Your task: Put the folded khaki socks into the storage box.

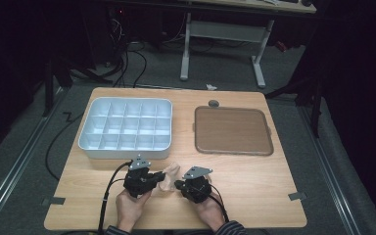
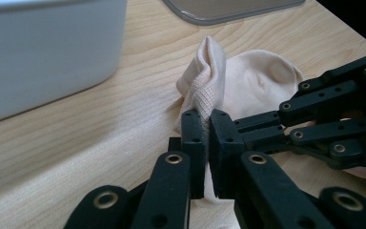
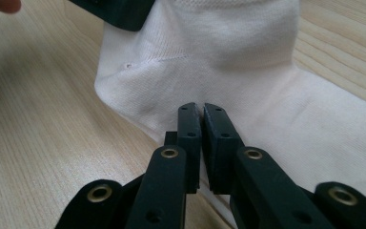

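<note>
Wooden counter [image 1: 254, 186]: sock [image 2: 248, 86] at 6 o'clock pinched by both left gripper [image 2: 205, 129] and right gripper [image 3: 201, 121] jaws, divided bin [image 1: 126, 127] at 11 o'clock unfilled, stowing judged pending.

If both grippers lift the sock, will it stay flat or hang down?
The sock probably sags between grips: its knit already folds into a ridge at the left gripper. It looks light and thin. Its ribbed fabric likely will not slip from the right gripper.

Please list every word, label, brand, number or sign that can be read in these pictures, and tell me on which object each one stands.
None: no readable text on the sock, the white divided box, the brown tray, the table or either hand-held gripper, left and right.
</note>
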Action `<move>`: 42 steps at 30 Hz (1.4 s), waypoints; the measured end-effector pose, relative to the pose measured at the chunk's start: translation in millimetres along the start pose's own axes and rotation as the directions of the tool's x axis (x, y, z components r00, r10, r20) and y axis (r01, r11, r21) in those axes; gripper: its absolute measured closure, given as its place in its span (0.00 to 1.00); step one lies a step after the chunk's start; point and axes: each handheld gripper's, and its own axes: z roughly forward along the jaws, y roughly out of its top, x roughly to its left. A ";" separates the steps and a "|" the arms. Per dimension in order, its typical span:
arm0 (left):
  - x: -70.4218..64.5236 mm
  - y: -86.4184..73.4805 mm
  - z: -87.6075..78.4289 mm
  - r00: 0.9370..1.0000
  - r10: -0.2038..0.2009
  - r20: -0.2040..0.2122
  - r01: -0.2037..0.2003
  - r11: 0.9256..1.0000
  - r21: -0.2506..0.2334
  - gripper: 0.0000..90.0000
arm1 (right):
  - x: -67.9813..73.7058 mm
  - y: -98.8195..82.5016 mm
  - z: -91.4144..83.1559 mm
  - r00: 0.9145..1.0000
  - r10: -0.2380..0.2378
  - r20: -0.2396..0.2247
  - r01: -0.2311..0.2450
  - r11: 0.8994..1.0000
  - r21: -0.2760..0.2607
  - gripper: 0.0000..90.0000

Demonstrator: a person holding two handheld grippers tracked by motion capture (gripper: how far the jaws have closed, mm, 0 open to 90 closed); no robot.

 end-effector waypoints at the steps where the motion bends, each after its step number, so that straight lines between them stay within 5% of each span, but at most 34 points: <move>1: -0.7 0.5 0.0 1.000 -0.001 0.004 0.001 1.000 0.000 0.96 | -0.2 0.2 -0.1 1.000 0.001 -0.001 -0.001 1.000 0.002 0.95; 23: 2.2 -0.5 -9.2 1.000 -0.011 0.013 0.012 0.999 -0.033 0.96 | 8.7 16.2 14.3 0.999 -0.022 -0.044 0.023 0.999 0.033 0.95; 32: 7.2 -0.1 -13.7 1.000 -0.029 -0.008 0.028 0.999 -0.024 0.96 | 14.0 27.4 15.6 0.997 -0.036 -0.063 0.039 0.998 0.047 0.85; 36: 8.2 1.0 -16.0 0.999 -0.028 -0.018 0.028 0.999 -0.027 0.96 | 13.6 25.5 -2.6 0.999 -0.039 -0.038 0.039 0.999 0.009 0.82; 42: 5.2 1.5 -14.1 0.999 -0.022 -0.027 0.022 1.000 -0.004 0.96 | -4.7 14.0 -39.8 0.996 -0.004 0.091 0.012 0.997 -0.082 0.80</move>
